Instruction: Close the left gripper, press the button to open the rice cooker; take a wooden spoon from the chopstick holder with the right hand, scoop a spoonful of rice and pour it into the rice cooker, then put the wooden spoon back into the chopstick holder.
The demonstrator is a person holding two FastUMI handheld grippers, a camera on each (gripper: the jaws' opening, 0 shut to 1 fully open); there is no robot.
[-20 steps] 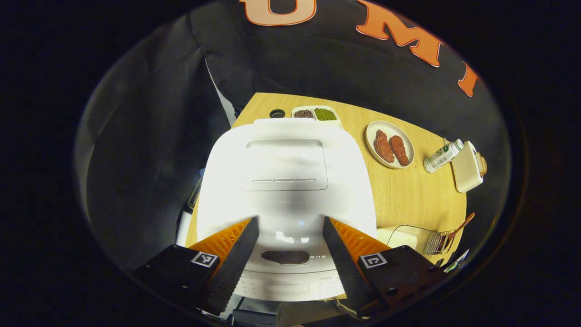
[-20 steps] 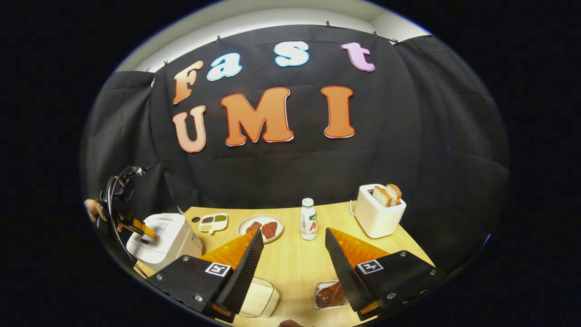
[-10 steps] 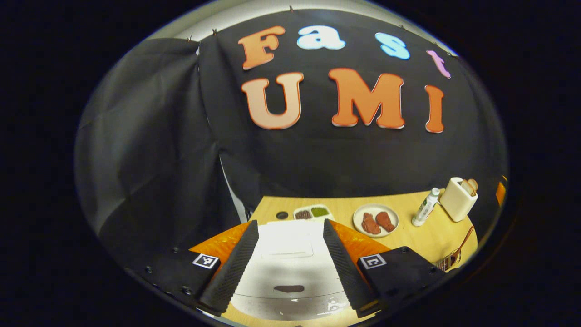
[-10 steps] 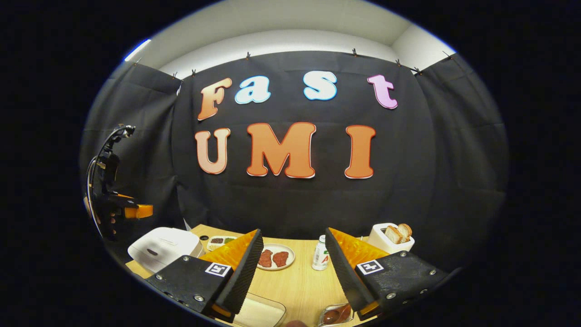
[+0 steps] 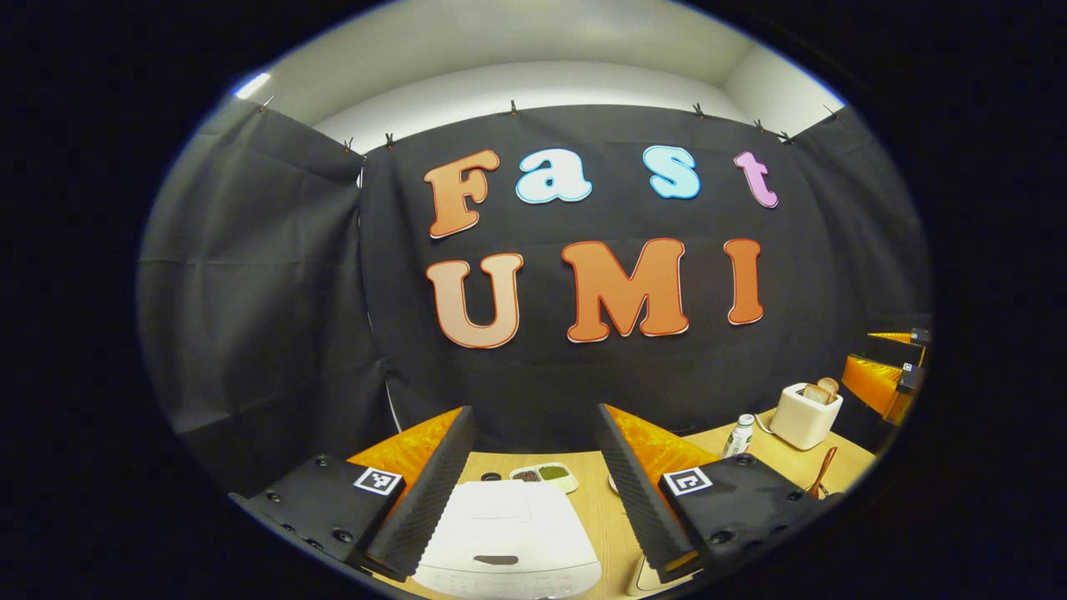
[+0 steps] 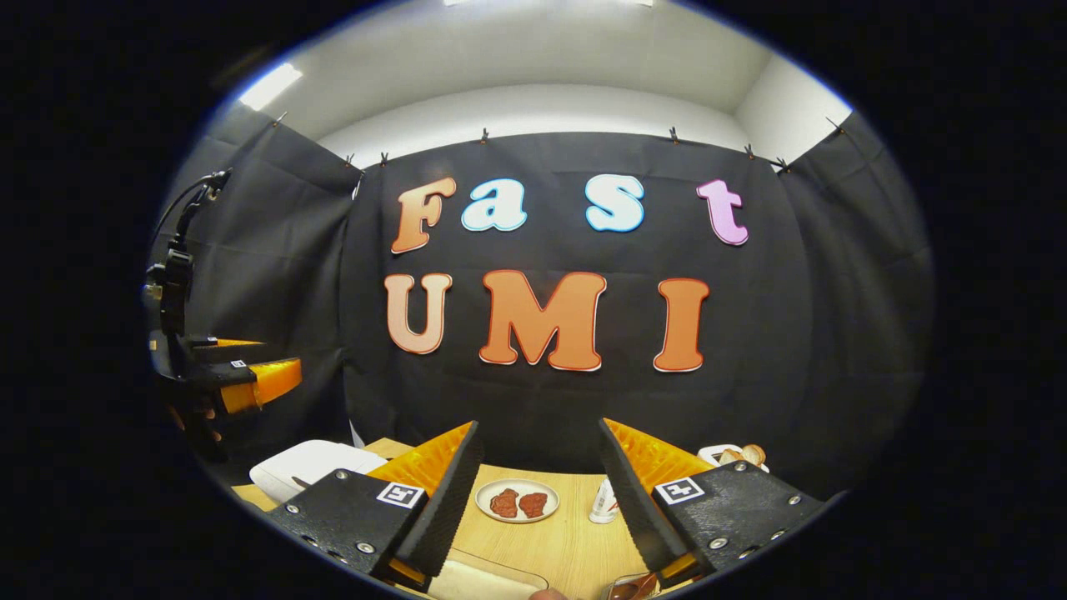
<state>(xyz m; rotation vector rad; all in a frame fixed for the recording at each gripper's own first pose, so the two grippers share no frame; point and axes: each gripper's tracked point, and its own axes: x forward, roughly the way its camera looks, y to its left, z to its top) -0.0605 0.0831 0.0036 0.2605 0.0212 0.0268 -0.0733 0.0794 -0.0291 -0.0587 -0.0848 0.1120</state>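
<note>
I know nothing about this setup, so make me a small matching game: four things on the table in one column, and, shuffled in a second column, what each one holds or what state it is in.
Things
1. white rice cooker
2. white boxy toaster
3. round pale plate
4. small white divided tray

States
a. slices of bread stick out of the top
b. holds dark grains beside green ones
c. lid is shut
d. carries two reddish-brown pieces of meat

Pairs: 1-c, 2-a, 3-d, 4-b
</note>
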